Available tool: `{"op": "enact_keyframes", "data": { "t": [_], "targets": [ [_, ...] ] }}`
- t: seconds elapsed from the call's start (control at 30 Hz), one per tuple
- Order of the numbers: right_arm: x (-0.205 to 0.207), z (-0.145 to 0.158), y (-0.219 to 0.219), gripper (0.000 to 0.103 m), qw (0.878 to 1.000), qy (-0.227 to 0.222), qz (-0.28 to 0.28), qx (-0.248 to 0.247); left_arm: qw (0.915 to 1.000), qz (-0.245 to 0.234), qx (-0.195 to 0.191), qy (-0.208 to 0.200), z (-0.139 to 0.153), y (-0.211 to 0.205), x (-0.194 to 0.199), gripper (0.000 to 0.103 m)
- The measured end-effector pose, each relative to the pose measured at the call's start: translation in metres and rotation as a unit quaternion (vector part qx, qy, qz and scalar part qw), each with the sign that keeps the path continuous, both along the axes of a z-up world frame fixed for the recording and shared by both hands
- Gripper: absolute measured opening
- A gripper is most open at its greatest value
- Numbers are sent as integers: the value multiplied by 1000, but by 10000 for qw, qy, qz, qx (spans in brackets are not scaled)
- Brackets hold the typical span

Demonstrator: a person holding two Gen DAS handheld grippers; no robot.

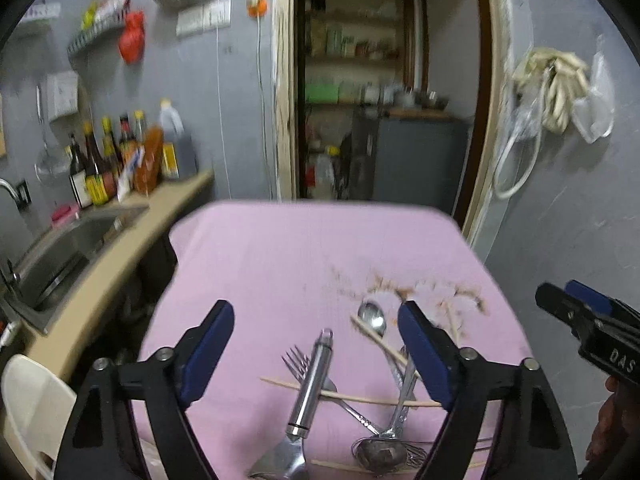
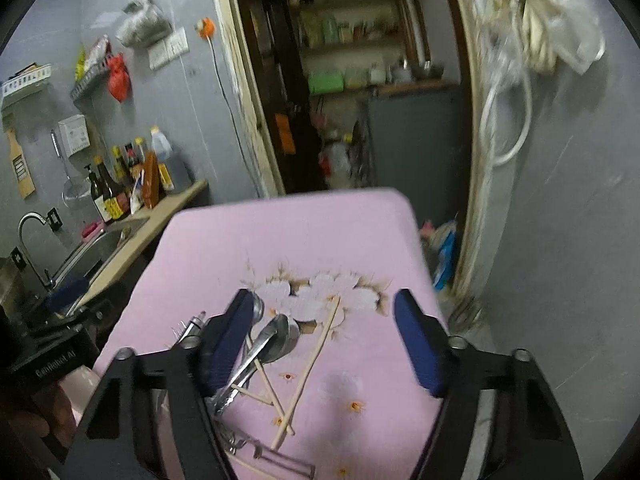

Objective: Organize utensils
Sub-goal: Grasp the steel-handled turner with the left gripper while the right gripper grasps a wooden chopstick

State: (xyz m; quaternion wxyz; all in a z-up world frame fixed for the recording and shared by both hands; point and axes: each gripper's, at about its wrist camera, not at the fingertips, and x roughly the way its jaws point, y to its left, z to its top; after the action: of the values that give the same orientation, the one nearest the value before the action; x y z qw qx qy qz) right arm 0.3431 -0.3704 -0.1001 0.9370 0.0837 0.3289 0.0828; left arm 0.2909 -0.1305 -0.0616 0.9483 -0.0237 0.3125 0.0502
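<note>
Utensils (image 1: 320, 392) lie tangled on the pink tablecloth (image 1: 280, 264): fork (image 1: 298, 362), spoons, chopsticks (image 2: 308, 372) crossing. Above that heap we hold the left gripper (image 1: 316, 354) and right gripper (image 2: 328, 340) spread, pinching nothing. We judge that closing now could drag several crossed pieces at once.

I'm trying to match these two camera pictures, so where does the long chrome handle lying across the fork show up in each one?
Left wrist view: the chrome handle lies low in the middle, across the fork, between the left tool's fingers.
Right wrist view: only its tip shows, left of middle, behind the right tool's left finger.
Shared landmark: the pink tablecloth with its flower print.
</note>
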Motion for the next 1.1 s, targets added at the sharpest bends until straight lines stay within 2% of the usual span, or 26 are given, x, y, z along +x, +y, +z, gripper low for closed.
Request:
{"op": "enact_keyframes", "data": {
  "t": [0.07, 0.2, 0.47, 0.73, 0.9, 0.97, 1.0, 1.1],
  "targets": [
    [15, -18, 1, 48, 9997, 247, 46, 58, 9995, 18, -23, 319, -14, 0, 15, 68],
    [45, -53, 9, 33, 9968, 786, 79, 85, 9964, 49, -24, 841, -37, -2, 39, 56],
    [89, -95, 32, 21, 9888, 1482, 181, 40, 9858, -53, -147, 1671, -72, 0, 74, 32],
    [117, -122, 44, 16, 9762, 2158, 192, -20, 9738, -465, -153, 2222, -85, -3, 92, 29],
    [122, -121, 55, 16, 9727, 2301, 215, -224, 9664, -540, -143, 2510, -92, -8, 103, 29],
    [124, -119, 59, 12, 9708, 2353, 215, -405, 9626, -515, -126, 2657, -95, -8, 105, 21],
    [125, -118, 61, 7, 9702, 2366, 190, -481, 9623, -542, -114, 2664, -95, -9, 106, 20],
    [125, -116, 51, 4, 9697, 2423, 175, -263, 9645, -576, -173, 2572, -88, -8, 102, 20]
  ]
}}
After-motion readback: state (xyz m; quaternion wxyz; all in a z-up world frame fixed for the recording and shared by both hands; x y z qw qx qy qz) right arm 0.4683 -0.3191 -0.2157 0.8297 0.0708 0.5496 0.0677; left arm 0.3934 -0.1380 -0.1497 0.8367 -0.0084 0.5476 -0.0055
